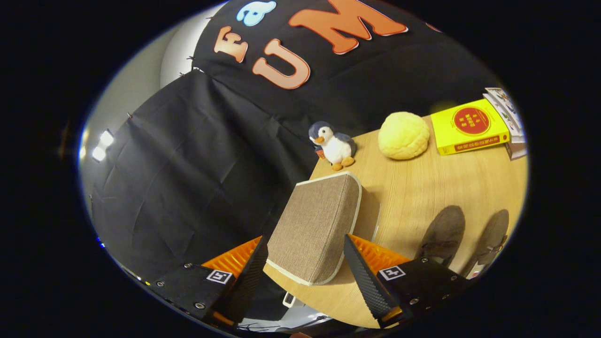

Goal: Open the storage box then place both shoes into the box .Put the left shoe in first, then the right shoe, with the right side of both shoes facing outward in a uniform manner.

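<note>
A storage box (319,220) with a beige fabric top and white trim stands near the edge of the wooden table (422,188). Its near end lies between my fingers. My gripper (304,240) is open wide, one fingertip on each side of the box, and I cannot tell whether either touches it. The box's lid looks down. Two dark suede shoes (443,234) (490,244) lie side by side on the table, to the right of the box and beyond my right finger (364,272).
Beyond the box sit a penguin plush (333,145) and a round yellow bun-shaped cushion (404,136). A yellow book (469,126) and a stack of books (509,117) lie at the far right. The table's edge runs just left of the box, against the black cloth wall.
</note>
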Action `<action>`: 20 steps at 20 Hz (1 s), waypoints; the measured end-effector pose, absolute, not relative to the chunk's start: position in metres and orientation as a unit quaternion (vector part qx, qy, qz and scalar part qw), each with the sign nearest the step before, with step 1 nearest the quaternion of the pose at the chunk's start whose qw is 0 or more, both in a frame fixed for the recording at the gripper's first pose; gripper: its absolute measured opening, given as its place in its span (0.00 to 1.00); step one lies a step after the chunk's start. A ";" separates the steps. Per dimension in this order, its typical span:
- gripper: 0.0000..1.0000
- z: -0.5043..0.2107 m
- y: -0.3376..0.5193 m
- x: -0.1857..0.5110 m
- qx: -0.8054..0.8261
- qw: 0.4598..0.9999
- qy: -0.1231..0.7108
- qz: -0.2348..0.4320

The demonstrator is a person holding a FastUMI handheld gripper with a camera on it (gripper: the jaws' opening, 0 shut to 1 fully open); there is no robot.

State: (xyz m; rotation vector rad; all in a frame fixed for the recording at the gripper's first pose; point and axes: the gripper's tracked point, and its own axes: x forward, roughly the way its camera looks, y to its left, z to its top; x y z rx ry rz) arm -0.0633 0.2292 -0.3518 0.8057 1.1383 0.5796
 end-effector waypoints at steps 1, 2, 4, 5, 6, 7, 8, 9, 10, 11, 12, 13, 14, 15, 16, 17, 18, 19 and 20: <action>0.97 -0.358 0.232 -0.065 0.375 0.718 0.522 0.265; 0.97 -0.365 0.236 -0.064 0.386 0.708 0.530 0.264; 0.97 -0.377 0.243 -0.067 0.407 0.686 0.541 0.265; 0.97 -0.383 0.244 -0.068 0.416 0.678 0.545 0.266; 0.97 -0.386 0.247 -0.070 0.423 0.669 0.550 0.268; 0.97 -0.392 0.249 -0.071 0.428 0.663 0.552 0.268; 0.97 -0.396 0.253 -0.072 0.432 0.657 0.553 0.275; 0.97 -0.402 0.255 -0.073 0.435 0.651 0.557 0.276; 0.97 -0.407 0.258 -0.076 0.439 0.644 0.560 0.279; 0.96 -0.413 0.260 -0.076 0.445 0.639 0.562 0.280; 0.97 -0.415 0.264 -0.078 0.453 0.633 0.559 0.285; 0.97 -0.416 0.267 -0.078 0.461 0.627 0.556 0.291; 0.96 -0.418 0.269 -0.081 0.466 0.623 0.554 0.295; 0.96 -0.423 0.272 -0.082 0.469 0.619 0.555 0.299; 0.96 -0.427 0.275 -0.083 0.472 0.617 0.554 0.301; 0.96 -0.430 0.278 -0.084 0.475 0.614 0.552 0.304; 0.96 -0.432 0.279 -0.086 0.478 0.613 0.549 0.307; 0.97 -0.433 0.281 -0.087 0.479 0.613 0.544 0.314; 0.96 -0.437 0.282 -0.089 0.476 0.617 0.540 0.317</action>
